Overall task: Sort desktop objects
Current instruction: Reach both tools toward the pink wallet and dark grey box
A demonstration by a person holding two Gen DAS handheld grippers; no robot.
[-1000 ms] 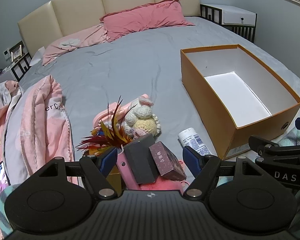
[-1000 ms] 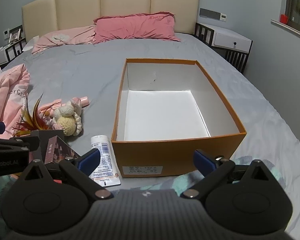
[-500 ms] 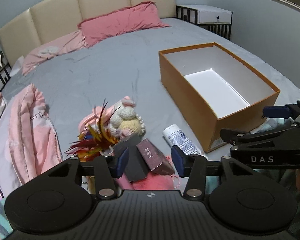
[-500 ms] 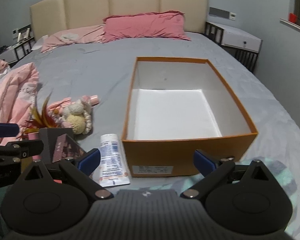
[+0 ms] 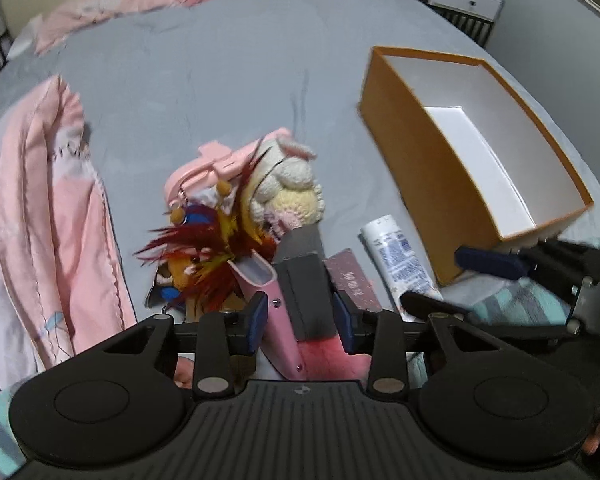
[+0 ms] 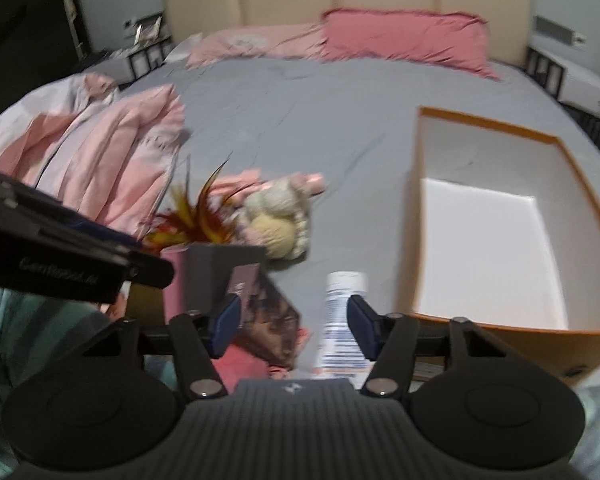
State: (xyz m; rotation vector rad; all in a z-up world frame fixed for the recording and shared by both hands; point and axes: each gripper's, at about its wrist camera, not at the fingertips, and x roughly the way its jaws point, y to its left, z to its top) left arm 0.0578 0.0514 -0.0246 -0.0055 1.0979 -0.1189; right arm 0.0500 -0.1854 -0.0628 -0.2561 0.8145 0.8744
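On the grey bedsheet: an open orange box point(image 5: 404, 136), white inside; a white tube point(image 5: 396, 256) lying flat beside it; a dark grey block point(image 5: 306, 296), a maroon packet point(image 5: 352, 280), a pink case point(image 5: 278, 312), a knitted doll point(image 5: 288, 196) and red feathers point(image 5: 204, 256), clustered together.

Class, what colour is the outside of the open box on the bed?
Orange outside, white inside: the box shows best in the left wrist view.

Left gripper point(image 5: 300, 320) pointed steeply down, jaws closing, blue pads point(image 5: 256, 322) not yet visibly pressing on what stood between them. Right gripper point(image 6: 294, 328) angled down less steeply, jaws wider and also closing, pads point(image 6: 360, 326) clear of contact. Its fingers crossed the right of the left wrist view; the left gripper's body showed at left in the right wrist view.
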